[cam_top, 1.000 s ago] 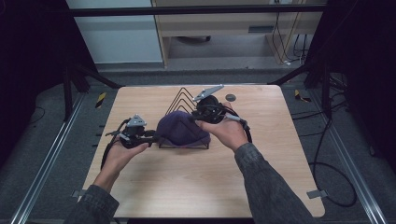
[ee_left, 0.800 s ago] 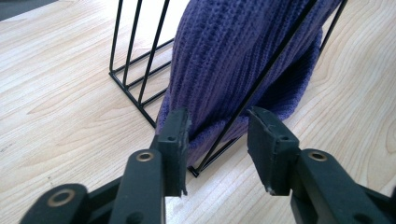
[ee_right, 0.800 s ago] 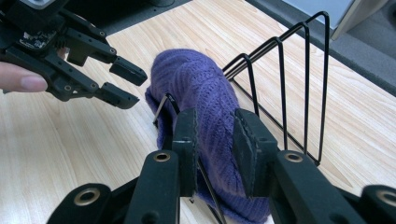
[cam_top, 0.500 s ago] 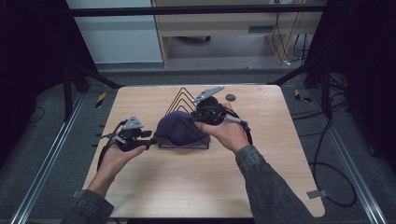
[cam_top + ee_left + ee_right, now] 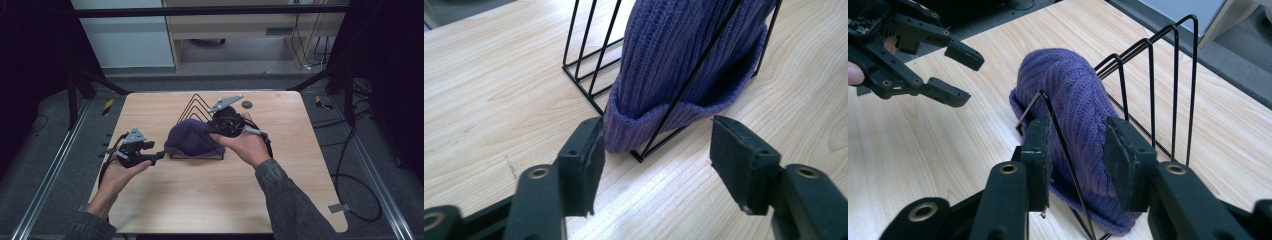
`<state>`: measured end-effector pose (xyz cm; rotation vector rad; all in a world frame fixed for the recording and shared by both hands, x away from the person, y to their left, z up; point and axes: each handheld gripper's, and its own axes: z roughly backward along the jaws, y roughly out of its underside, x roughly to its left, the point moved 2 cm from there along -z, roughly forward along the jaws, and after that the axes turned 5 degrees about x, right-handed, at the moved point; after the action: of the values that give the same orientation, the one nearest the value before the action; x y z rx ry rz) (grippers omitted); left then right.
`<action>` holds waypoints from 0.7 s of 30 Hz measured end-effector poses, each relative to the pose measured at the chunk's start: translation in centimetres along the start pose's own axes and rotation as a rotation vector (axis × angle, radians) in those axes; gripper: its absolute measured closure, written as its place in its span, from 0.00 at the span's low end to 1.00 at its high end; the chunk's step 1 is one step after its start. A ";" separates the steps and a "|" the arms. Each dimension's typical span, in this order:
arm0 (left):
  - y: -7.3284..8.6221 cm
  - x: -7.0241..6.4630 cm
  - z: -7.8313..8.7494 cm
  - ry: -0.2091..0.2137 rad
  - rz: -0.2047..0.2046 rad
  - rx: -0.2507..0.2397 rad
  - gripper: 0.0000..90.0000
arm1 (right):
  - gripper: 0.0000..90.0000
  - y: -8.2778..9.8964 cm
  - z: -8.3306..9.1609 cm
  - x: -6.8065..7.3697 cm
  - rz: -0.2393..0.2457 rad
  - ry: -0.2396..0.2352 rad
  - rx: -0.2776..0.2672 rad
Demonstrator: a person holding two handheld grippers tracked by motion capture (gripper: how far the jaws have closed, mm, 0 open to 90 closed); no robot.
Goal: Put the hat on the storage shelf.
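Note:
A purple knit beanie [image 5: 192,140] [image 5: 684,60] [image 5: 1068,95] lies slumped inside a black wire rack [image 5: 197,105] [image 5: 584,65] [image 5: 1173,75] on the wooden table. My left gripper [image 5: 159,156] [image 5: 656,125] [image 5: 968,77] sits just left of the beanie's cuff. Its jaws have just been opening and hold nothing. My right gripper [image 5: 212,131] [image 5: 1078,125] is at the beanie's right end. Its jaws have just been opening too. They straddle the knit and one rack wire without squeezing them.
A small dark disc [image 5: 246,104] lies on the table [image 5: 210,200] behind the right hand. Bare wood stretches in front of the rack toward the near edge. Cables and metal rails run along the floor on both sides.
The left gripper let go of the beanie's cuff, drew back to the left and opened. The right gripper's jaws widened slightly; that hand stayed in place.

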<state>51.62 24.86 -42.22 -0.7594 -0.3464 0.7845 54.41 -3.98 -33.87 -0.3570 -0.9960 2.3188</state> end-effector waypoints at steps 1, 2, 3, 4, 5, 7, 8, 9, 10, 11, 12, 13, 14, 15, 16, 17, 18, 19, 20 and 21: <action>0.1 -0.1 0.1 -0.004 0.002 0.001 0.40 | 0.67 0.0 0.1 0.0 0.002 0.003 -0.001; 0.1 -0.1 0.2 -0.009 0.001 0.000 0.38 | 0.65 0.0 0.2 0.0 0.002 0.005 -0.003; 0.2 -0.2 0.3 -0.015 0.002 -0.001 0.36 | 0.63 0.1 0.3 0.0 0.000 0.006 -0.004; 0.4 -0.2 0.4 -0.019 0.006 -0.001 0.33 | 0.60 0.1 0.4 0.0 -0.003 0.012 -0.006; 0.5 -0.3 0.4 -0.023 0.014 0.003 0.31 | 0.58 0.1 0.5 -0.1 -0.005 0.015 -0.010; 0.9 -0.3 0.4 -0.031 0.023 0.009 0.26 | 0.53 0.2 0.8 -0.1 -0.009 0.026 -0.015; 1.1 -0.3 0.4 -0.033 0.032 0.010 0.24 | 0.51 0.3 0.9 -0.1 -0.011 0.030 -0.018; 1.3 -0.3 0.3 -0.035 0.043 0.012 0.22 | 0.48 0.3 1.0 -0.2 -0.011 0.036 -0.020; 1.6 -0.3 0.3 -0.042 0.048 0.018 0.20 | 0.45 0.4 1.1 -0.1 -0.013 0.039 -0.025; 1.9 -0.2 0.3 -0.049 0.046 0.026 0.19 | 0.42 0.5 1.3 -0.2 -0.010 0.043 -0.028; 2.3 -0.2 0.2 -0.056 0.047 0.029 0.18 | 0.40 0.6 1.5 -0.2 -0.010 0.051 -0.031; 2.9 -0.1 0.2 -0.064 0.056 0.031 0.16 | 0.37 0.7 1.7 -0.1 -0.013 0.053 -0.036; 2.9 -0.1 0.2 -0.064 0.056 0.031 0.15 | 0.37 0.7 1.7 -0.1 -0.013 0.053 -0.036; 3.8 0.1 0.0 -0.058 0.089 0.025 0.14 | 0.32 1.1 2.2 -0.1 -0.013 0.059 -0.042; 4.2 0.3 0.0 -0.058 0.097 0.028 0.14 | 0.30 1.3 2.4 0.0 -0.010 0.064 -0.044; 4.2 0.3 0.0 -0.058 0.097 0.028 0.14 | 0.30 1.3 2.4 0.0 -0.010 0.064 -0.044; 5.0 0.5 -0.2 -0.062 0.119 0.039 0.14 | 0.28 1.5 2.6 0.0 -0.008 0.068 -0.048; 5.7 0.8 -0.4 -0.074 0.127 0.057 0.12 | 0.24 2.1 3.2 0.0 -0.010 0.077 -0.047; 6.2 0.9 -0.5 -0.080 0.125 0.078 0.12 | 0.23 2.3 3.3 0.0 -0.010 0.082 -0.051; 6.5 1.0 -0.6 -0.083 0.124 0.087 0.11 | 0.21 2.6 3.7 -0.1 -0.015 0.087 -0.049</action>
<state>49.30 28.34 -47.31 -0.6722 -0.3393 0.9443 51.75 -7.53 -33.24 -0.4647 -1.0109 2.2487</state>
